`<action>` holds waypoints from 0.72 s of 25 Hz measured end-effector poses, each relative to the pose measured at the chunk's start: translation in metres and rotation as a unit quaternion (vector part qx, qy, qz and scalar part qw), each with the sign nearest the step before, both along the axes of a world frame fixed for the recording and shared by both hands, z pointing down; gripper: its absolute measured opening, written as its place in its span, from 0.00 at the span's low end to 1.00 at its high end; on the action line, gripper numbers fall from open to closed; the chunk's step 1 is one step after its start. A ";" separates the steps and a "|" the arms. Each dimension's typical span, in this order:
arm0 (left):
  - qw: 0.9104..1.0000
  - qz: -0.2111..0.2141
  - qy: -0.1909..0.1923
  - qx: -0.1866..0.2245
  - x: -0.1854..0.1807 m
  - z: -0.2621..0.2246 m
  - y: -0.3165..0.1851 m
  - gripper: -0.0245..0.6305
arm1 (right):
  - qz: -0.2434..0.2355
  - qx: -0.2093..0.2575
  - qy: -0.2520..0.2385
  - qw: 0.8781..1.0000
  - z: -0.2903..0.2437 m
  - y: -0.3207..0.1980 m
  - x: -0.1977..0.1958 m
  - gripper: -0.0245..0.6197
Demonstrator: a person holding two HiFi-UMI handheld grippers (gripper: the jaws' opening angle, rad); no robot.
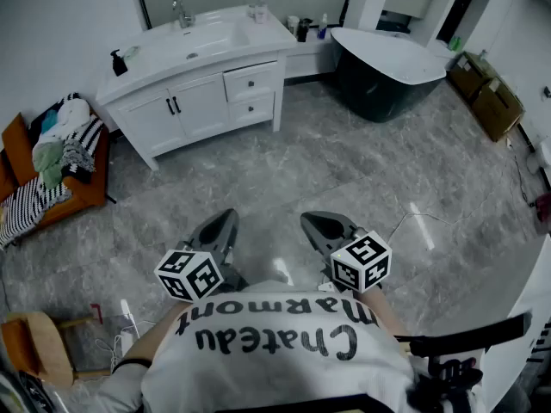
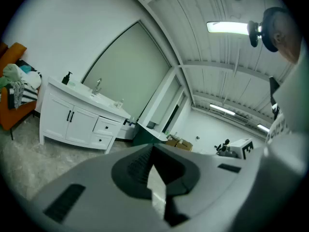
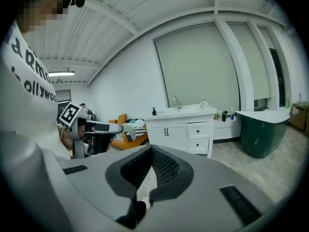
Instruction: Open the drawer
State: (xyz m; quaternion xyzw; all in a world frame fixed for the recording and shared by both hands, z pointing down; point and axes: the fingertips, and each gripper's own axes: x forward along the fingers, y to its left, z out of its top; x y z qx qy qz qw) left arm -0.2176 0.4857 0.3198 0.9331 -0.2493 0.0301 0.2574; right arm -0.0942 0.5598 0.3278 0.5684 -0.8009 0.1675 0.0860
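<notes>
A white vanity [image 1: 194, 101] stands far across the room, with two small drawers, the upper [image 1: 250, 82] and the lower [image 1: 252, 108], both closed, to the right of its double doors. The same drawers show small in the left gripper view, upper [image 2: 107, 126], and in the right gripper view, upper [image 3: 198, 131]. My left gripper [image 1: 225, 222] and right gripper [image 1: 315, 223] are held close to my chest, well short of the vanity. Both are shut with nothing between the jaws, in the left gripper view [image 2: 153, 149] and the right gripper view [image 3: 151, 148].
A dark bathtub [image 1: 387, 67] stands right of the vanity, with cardboard boxes [image 1: 486, 97] beyond it. An orange chair piled with clothes [image 1: 52, 166] is at the left. A wooden stool [image 1: 39, 342] and a cable [image 1: 413, 222] lie near me on the grey marble floor [image 1: 284, 170].
</notes>
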 end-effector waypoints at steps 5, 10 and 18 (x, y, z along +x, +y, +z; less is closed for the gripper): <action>1.000 0.002 0.000 0.000 0.000 -0.001 -0.002 0.05 | 0.001 -0.001 -0.001 1.000 -0.001 -0.002 0.000 0.05; 1.000 0.003 -0.002 -0.001 -0.001 -0.001 -0.001 0.05 | 0.008 -0.003 -0.002 1.000 -0.002 -0.002 0.001 0.05; 1.000 -0.004 -0.009 0.011 -0.004 0.002 -0.010 0.05 | 0.039 -0.002 -0.051 0.998 0.002 -0.006 0.015 0.05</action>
